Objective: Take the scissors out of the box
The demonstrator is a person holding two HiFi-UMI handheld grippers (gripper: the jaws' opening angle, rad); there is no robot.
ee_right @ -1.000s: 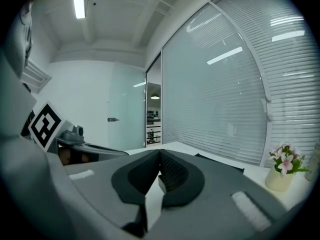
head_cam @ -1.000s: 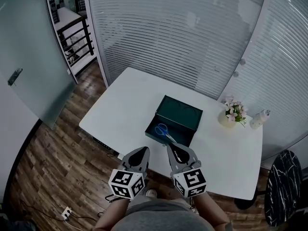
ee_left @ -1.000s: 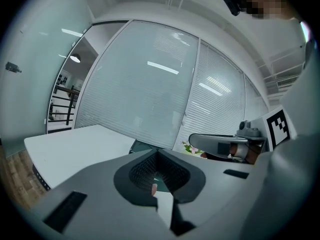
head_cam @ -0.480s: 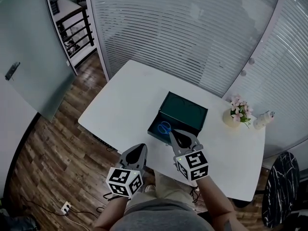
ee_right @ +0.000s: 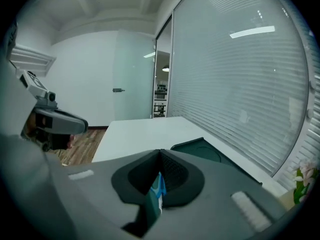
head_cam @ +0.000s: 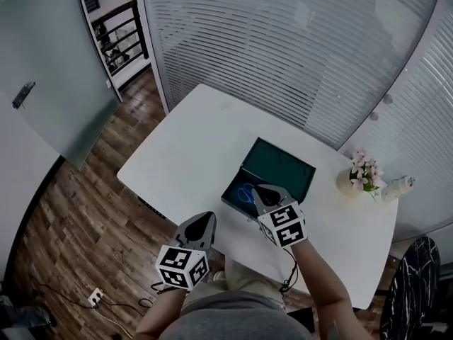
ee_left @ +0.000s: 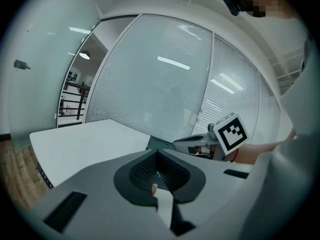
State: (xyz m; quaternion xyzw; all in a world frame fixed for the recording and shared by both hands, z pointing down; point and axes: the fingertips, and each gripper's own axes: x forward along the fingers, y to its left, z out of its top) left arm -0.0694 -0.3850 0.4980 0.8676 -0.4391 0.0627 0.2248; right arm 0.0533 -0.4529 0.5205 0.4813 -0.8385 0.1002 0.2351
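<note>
Two sets of jaws show clenched tip to tip on my feed: the right gripper (head_cam: 263, 190) hangs over the near edge of the open dark green box (head_cam: 284, 167), its tip just beside the blue-handled scissors (head_cam: 245, 193), while the left gripper (head_cam: 207, 222) sits further left, at the near edge of the white table (head_cam: 187, 144). The scissors lie inside the box, in its near-left part, and a pot of pink flowers (head_cam: 359, 178) stands on the table to the box's right.

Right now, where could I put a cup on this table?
The left half of the table, from box to edge, is bare. Crowded: the box by the right tool, and the flowers and bottle corner.
</note>
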